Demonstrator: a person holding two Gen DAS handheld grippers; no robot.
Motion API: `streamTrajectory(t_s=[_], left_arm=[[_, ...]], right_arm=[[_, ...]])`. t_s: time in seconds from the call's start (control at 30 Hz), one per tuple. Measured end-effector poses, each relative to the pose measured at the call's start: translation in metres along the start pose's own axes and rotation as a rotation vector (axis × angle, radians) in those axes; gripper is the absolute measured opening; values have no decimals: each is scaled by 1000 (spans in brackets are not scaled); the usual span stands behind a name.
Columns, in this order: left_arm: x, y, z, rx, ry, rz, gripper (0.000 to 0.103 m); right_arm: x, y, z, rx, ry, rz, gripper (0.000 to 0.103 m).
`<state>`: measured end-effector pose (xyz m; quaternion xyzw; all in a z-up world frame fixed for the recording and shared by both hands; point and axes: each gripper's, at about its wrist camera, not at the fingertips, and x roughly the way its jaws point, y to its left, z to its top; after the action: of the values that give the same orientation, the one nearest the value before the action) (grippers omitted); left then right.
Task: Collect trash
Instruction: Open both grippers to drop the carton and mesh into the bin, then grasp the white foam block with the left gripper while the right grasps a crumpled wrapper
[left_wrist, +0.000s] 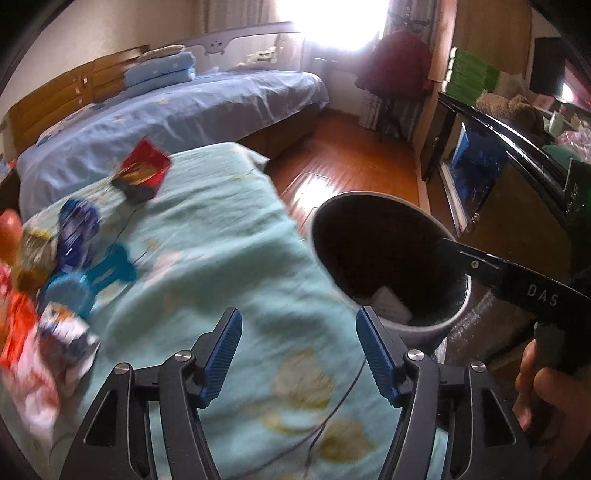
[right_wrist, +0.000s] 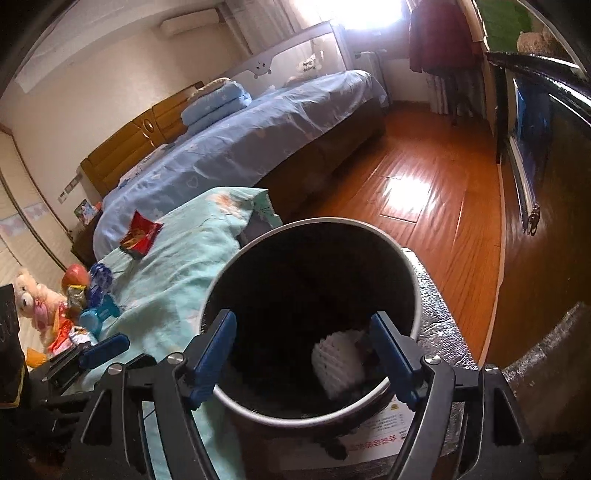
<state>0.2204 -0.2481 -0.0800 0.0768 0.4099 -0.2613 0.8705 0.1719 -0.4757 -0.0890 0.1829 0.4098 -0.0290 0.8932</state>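
Two hand-held grippers, left (left_wrist: 299, 354) and right (right_wrist: 304, 356), jaws apart and empty, round grey trash bin (right_wrist: 413, 280) under the right, crumpled white wrapper (right_wrist: 338, 363) inside, red snack packet (left_wrist: 142, 171) on the turquoise bedspread (left_wrist: 207, 258) beyond the left.

Right gripper (right_wrist: 303, 354) sits jaws apart over the bin (right_wrist: 413, 280): mouth wide and unblocked, only white crumpled paper (right_wrist: 338, 363) low inside, near its right finger. Left gripper (left_wrist: 299, 354) jaws apart over bare teal blanket (left_wrist: 207, 236), clear ahead of it. Bin rim just to its right, with the right gripper's arm across it. Wrappers (left_wrist: 44, 332) and a blue toy (left_wrist: 92, 280) crowd its left; red packet (left_wrist: 142, 173) farther ahead-left.
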Motion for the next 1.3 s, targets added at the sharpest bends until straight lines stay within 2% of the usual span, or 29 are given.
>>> streamTrajectory(t_s=[0.33,0.7,0.83,1.13,1.3], left_arm=[[-63,51,-48,-107,-32,41,65],[-134,93,-105,-164,-62,68,65],[-154,112,-122,-193,-75,118,65],[-161,158,-128,-324,-57,209,65],[-152,169,-122,-364,-37,219,65]], right_arm=[[-12,48,-27,-43,13,76,77],[-14,118,-60,-128,44,180,77],[-9,140,-69,-162,60,205,77],[11,186,-76,-247,96,247,77],[26,206,-77,-295,118,269,75]])
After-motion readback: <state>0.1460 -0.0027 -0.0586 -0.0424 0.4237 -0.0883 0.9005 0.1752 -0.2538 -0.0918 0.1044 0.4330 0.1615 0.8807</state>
